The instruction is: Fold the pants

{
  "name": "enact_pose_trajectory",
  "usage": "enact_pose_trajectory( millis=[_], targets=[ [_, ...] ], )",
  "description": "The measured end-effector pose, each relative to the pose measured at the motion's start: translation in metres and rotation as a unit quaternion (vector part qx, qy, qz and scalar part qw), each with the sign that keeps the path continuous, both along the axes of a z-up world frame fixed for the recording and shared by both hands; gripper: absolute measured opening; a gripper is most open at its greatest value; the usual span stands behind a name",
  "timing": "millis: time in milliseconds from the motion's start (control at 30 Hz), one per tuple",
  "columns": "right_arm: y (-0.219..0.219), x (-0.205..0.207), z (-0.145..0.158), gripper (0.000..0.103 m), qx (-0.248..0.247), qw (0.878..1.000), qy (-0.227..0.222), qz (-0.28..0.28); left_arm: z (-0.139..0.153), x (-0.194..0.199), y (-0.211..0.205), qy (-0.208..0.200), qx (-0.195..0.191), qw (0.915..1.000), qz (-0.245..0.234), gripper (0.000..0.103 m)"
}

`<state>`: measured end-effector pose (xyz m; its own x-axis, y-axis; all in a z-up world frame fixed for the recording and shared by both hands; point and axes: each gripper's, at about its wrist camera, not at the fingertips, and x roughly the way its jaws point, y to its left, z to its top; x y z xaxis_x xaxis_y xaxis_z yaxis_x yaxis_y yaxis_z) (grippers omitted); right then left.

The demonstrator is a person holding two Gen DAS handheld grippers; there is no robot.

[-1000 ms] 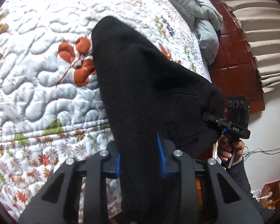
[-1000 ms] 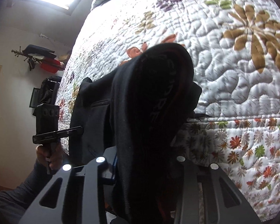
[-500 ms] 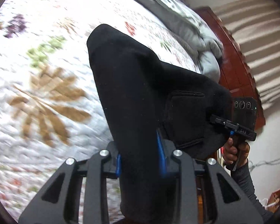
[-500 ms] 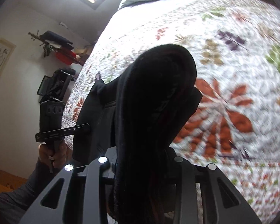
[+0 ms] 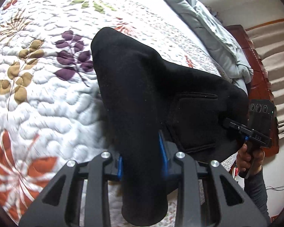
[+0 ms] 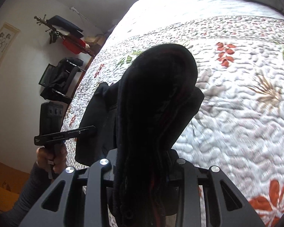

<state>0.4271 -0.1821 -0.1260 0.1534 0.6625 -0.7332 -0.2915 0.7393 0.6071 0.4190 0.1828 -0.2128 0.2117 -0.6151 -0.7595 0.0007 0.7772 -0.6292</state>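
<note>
Black pants [image 5: 151, 102] hang stretched between my two grippers above a floral quilted bed [image 5: 47, 94]. My left gripper [image 5: 142, 162] is shut on one bunched end of the fabric, which drapes over its fingers. My right gripper [image 6: 142, 168] is shut on the other end of the pants [image 6: 153, 102], where a waistband with red trim shows. A back pocket [image 5: 195, 121] faces the left wrist camera. Each view shows the other gripper [image 5: 255, 130] [image 6: 64, 132] held in a hand at the pants' far edge.
A grey duvet [image 5: 208, 28] is piled at the head of the bed beside a dark wooden headboard [image 5: 259, 70]. In the right wrist view a coat rack [image 6: 62, 32] and a black stand with bags [image 6: 60, 79] are by the wall.
Both grippers have carried the pants forward and up over the bed, from its front edge toward the middle of the quilt. Both grips are unchanged.
</note>
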Motion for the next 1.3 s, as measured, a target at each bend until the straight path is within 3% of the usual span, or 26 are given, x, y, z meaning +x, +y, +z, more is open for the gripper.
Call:
enact_pose_trajectory(
  millis=[200,367,433,533,567,667,800,933,1067,1133,1200,1233,1267,1300],
  targets=[
    [0.023,0.034,-0.046,0.032,-0.009,0.999,0.034,0.003,-0.025,0.004,0.007,0.014,-0.020,0.9997,-0.008,0.033],
    [0.005,0.044,-0.085,0.036,0.019,0.997,0.075,-0.022,-0.034,0.000,0.011,0.009,-0.046,0.9989,0.005,0.043],
    [0.001,0.044,-0.091,0.039,0.027,0.996,0.079,-0.026,-0.032,-0.006,0.021,0.004,-0.048,0.9987,0.015,0.049],
    [-0.005,0.041,-0.097,0.052,0.032,0.995,0.090,-0.035,-0.011,-0.014,0.041,-0.019,-0.036,0.9983,0.041,0.072],
    [-0.007,0.040,-0.094,0.054,0.025,0.995,0.088,-0.039,-0.003,-0.015,0.044,-0.031,-0.026,0.9979,0.050,0.079],
    [-0.022,0.036,-0.071,0.054,0.009,0.996,0.070,-0.054,0.028,-0.013,0.056,-0.078,-0.006,0.9949,0.064,0.081],
    [-0.049,0.035,-0.018,0.054,-0.015,0.994,-0.015,-0.112,0.049,0.006,0.049,-0.117,-0.039,0.9908,0.056,0.083],
    [-0.029,0.041,0.008,0.052,0.033,0.994,-0.043,-0.093,0.034,0.031,0.029,-0.103,-0.080,0.9905,0.044,0.084],
    [0.007,0.060,-0.009,0.052,0.071,0.994,-0.014,-0.077,0.011,0.047,0.016,-0.090,-0.091,0.9903,0.052,0.083],
    [0.008,0.069,-0.032,0.046,0.069,0.994,0.009,-0.090,0.000,0.053,0.016,-0.084,-0.094,0.9904,0.057,0.082],
    [-0.005,0.078,-0.061,0.026,0.066,0.991,0.035,-0.110,-0.010,0.053,0.021,-0.080,-0.105,0.9893,0.062,0.080],
    [-0.018,0.081,-0.075,0.008,0.066,0.990,0.042,-0.113,-0.012,0.054,0.023,-0.081,-0.110,0.9886,0.063,0.080],
    [-0.030,0.082,-0.091,0.000,0.068,0.989,0.053,-0.118,-0.012,0.052,0.024,-0.082,-0.115,0.9879,0.064,0.080],
    [-0.035,0.082,-0.101,0.000,0.075,0.988,0.060,-0.119,-0.010,0.050,0.025,-0.081,-0.117,0.9875,0.068,0.080]
  ],
)
